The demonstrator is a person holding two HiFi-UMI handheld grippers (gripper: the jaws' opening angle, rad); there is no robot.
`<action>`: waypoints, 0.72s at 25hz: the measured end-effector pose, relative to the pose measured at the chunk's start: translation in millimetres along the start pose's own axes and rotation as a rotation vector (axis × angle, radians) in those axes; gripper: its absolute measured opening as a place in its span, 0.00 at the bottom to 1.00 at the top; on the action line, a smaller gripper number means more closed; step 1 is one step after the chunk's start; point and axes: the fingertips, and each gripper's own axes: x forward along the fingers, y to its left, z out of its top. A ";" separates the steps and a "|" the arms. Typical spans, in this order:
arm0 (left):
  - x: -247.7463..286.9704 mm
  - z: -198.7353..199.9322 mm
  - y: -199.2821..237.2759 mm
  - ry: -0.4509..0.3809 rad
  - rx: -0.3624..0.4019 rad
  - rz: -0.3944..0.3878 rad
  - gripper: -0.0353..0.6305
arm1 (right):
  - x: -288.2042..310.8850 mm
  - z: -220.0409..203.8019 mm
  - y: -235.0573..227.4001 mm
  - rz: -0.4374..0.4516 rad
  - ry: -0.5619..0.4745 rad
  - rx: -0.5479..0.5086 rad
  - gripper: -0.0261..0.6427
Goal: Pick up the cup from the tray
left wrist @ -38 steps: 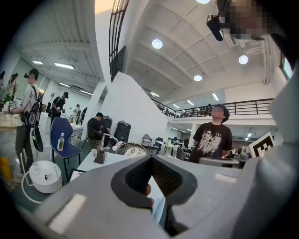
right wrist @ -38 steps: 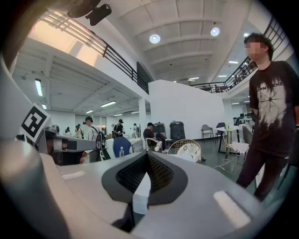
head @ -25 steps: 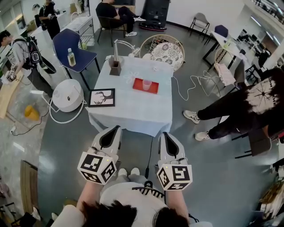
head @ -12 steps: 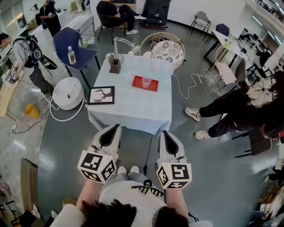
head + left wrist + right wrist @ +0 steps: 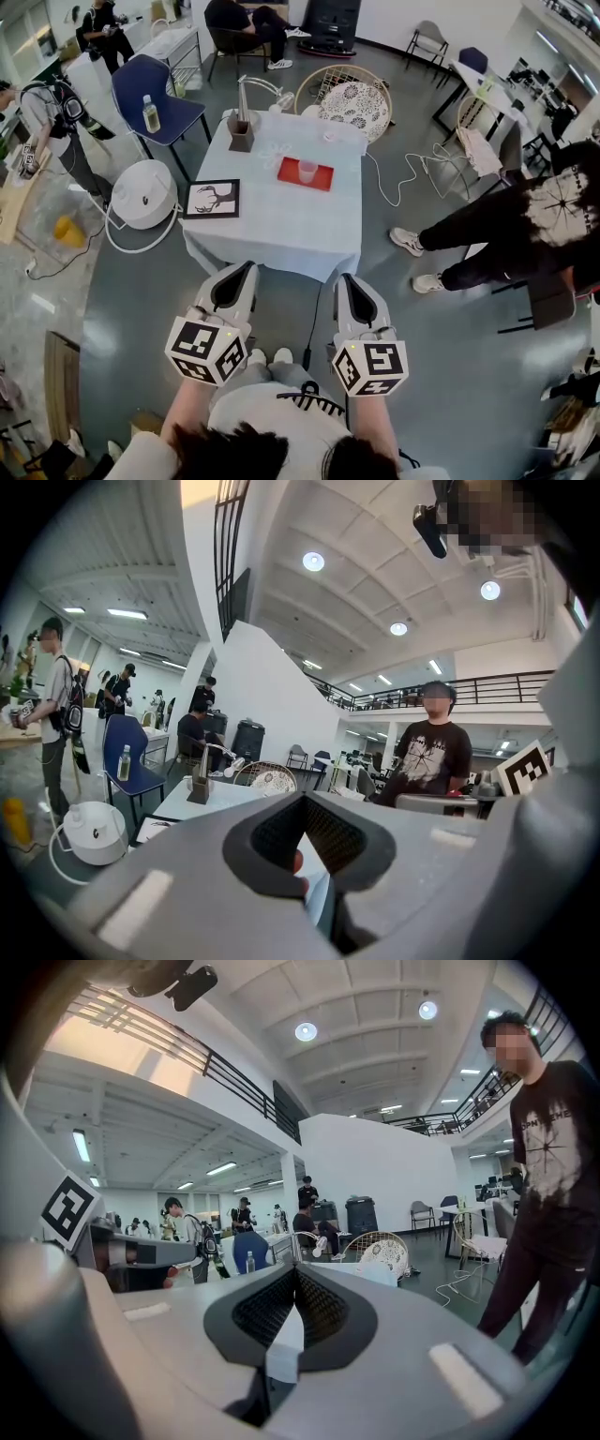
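The desk (image 5: pixel 272 225) has barely shifted. The cup (image 5: pixel 307 170) sits on the far tray (image 5: pixel 289 172). The left gripper (image 5: pixel 243 274) and right gripper (image 5: pixel 345 284) stay near, jaws together, seemingly empty, so reaching hasn't begun.

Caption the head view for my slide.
Left gripper and right gripper, shut, short of the table holding a cup on a red tray.

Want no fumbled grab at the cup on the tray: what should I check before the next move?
1. The cup upright on the red tray: ok.
2. Nothing else on the red tray: ok.
3. Jaws of the right gripper open: not ok, shut and empty.
4. Jaws of the left gripper open: not ok, shut and empty.
5. Grippers near the cup: not ok, both short of the table edge.
6. Path across the table: ok, the picture frame lies off to the left.
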 end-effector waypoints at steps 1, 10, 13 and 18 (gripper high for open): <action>1.1 -0.2 -1.3 0.002 0.001 0.002 0.05 | 1.0 -1.3 0.3 0.011 0.010 -0.008 0.08; 16.0 -2.5 -10.7 0.006 0.003 0.030 0.05 | 6.0 -4.0 -7.5 0.087 0.046 -0.046 0.27; 21.8 -3.7 -11.3 0.007 0.002 0.037 0.05 | 10.2 -4.0 -14.2 0.099 0.051 -0.046 0.28; 28.9 -8.7 -13.0 0.025 0.006 0.044 0.05 | 14.9 -5.4 -17.5 0.132 0.060 -0.063 0.34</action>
